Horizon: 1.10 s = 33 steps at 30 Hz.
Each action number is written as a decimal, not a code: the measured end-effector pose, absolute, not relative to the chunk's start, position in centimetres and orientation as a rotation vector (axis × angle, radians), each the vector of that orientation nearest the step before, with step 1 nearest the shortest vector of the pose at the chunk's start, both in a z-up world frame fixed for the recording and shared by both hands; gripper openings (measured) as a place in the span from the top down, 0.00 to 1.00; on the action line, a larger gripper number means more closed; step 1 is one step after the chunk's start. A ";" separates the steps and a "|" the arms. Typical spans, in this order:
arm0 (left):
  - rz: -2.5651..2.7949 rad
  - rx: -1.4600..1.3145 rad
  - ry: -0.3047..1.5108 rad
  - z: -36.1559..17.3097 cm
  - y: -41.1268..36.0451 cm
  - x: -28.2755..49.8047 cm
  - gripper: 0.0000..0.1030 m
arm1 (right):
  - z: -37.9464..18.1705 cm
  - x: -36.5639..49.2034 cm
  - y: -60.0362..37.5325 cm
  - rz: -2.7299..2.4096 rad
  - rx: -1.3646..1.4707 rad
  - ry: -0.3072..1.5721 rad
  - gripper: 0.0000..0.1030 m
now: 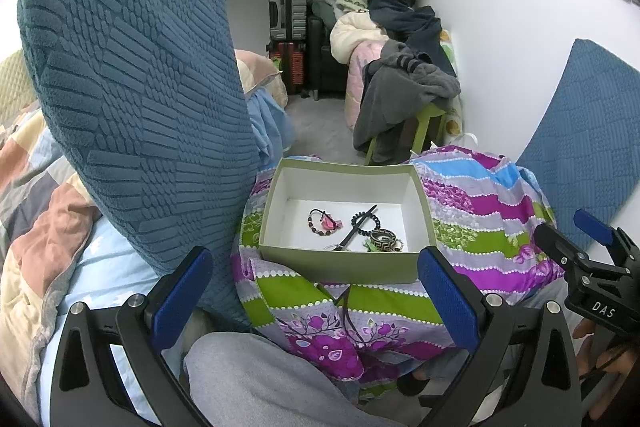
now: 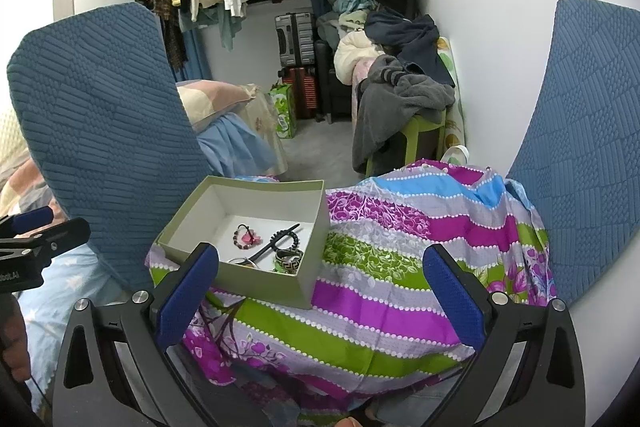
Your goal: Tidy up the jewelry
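Observation:
An olive cardboard box [image 1: 340, 269] with a white inside sits on a striped purple and green cloth [image 1: 400, 301]. In it lie a beaded bracelet with a pink charm [image 1: 322, 223], a black hair stick [image 1: 358, 227], a black bead bracelet [image 1: 367, 219] and a patterned bangle [image 1: 382, 239]. My left gripper [image 1: 316, 291] hangs open just in front of the box, holding nothing. A thin dark cord [image 1: 348, 311] lies on the cloth between its fingers. The right wrist view has the box [image 2: 260, 287] to the left of my open, empty right gripper [image 2: 320, 295]. That gripper [image 1: 576, 239] also shows at the right edge of the left wrist view.
Blue textured cushions stand left [image 1: 132, 99] and right [image 2: 588, 147] of the cloth. A grey-trousered leg [image 1: 260, 379] lies below the left gripper. Beyond are a green stool [image 2: 420, 135] piled with clothes, suitcases [image 2: 294, 39], hanging clothes and a bed with a quilt [image 1: 36, 207].

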<state>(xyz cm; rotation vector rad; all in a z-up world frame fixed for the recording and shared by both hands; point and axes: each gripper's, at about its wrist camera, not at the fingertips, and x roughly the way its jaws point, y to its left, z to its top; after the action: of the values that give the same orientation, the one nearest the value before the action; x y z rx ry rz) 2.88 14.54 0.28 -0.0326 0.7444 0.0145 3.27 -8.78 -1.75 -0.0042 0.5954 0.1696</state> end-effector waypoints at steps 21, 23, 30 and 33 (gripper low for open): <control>0.033 -0.052 0.738 0.4 14.7 3.0 0.01 | -1.9 3.2 -8.7 0.166 -0.003 0.598 0.00; 0.037 -0.047 0.741 0.4 14.8 3.0 0.01 | -1.9 3.2 -8.6 0.170 -0.003 0.599 0.00; 0.044 -0.029 0.750 0.4 14.7 3.1 0.01 | -2.4 3.3 -8.6 0.165 -0.006 0.613 0.00; 0.034 -0.023 0.747 0.5 14.6 3.0 0.01 | -2.5 3.2 -8.7 0.163 -0.004 0.613 0.00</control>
<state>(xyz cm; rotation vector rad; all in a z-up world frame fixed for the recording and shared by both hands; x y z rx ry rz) 3.04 14.62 0.51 -0.0230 0.7473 0.0343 3.25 -8.68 -2.49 -0.0044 0.6134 0.1631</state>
